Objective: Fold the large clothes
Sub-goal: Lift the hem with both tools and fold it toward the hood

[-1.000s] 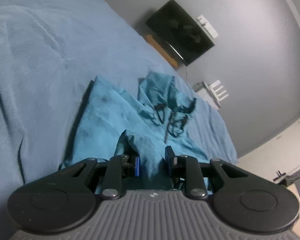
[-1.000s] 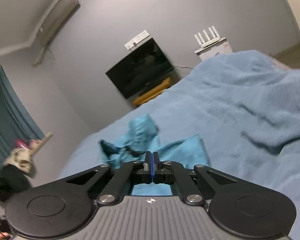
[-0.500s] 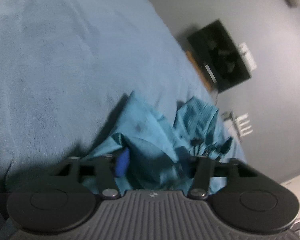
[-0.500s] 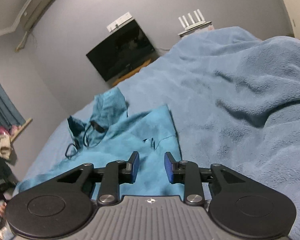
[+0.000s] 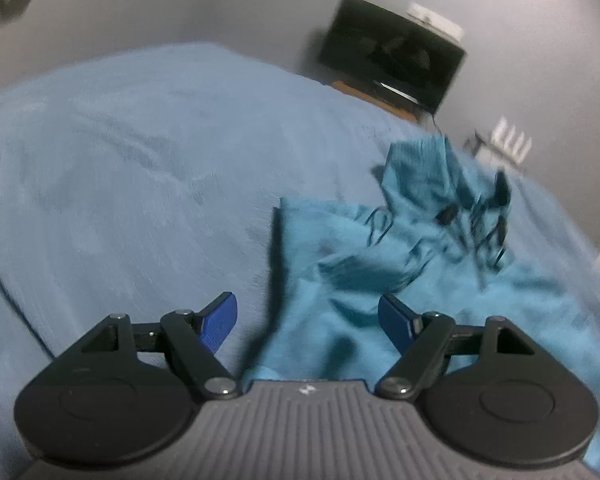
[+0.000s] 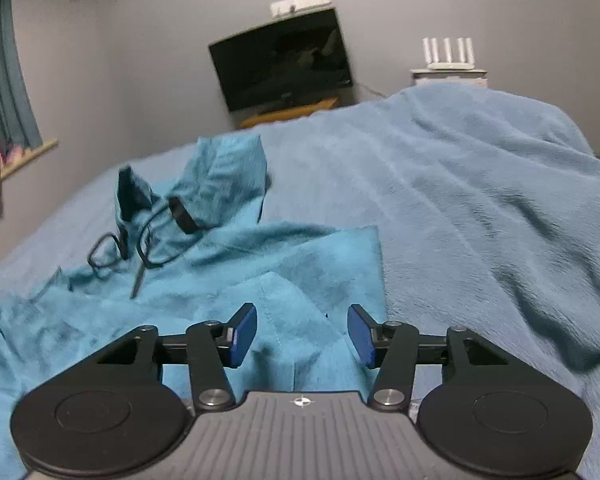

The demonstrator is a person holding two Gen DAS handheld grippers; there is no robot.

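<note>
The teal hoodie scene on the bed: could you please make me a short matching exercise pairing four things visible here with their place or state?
Things:
1. teal hoodie
2. television
3. left hand-held gripper
4. white router

Places or states:
A. mounted on the grey wall
B. fingers spread apart, holding nothing
C. lying crumpled on the blue blanket
D. on a white unit beyond the bed, right of the screen

Pairs: 1-C, 2-A, 3-B, 4-D
</note>
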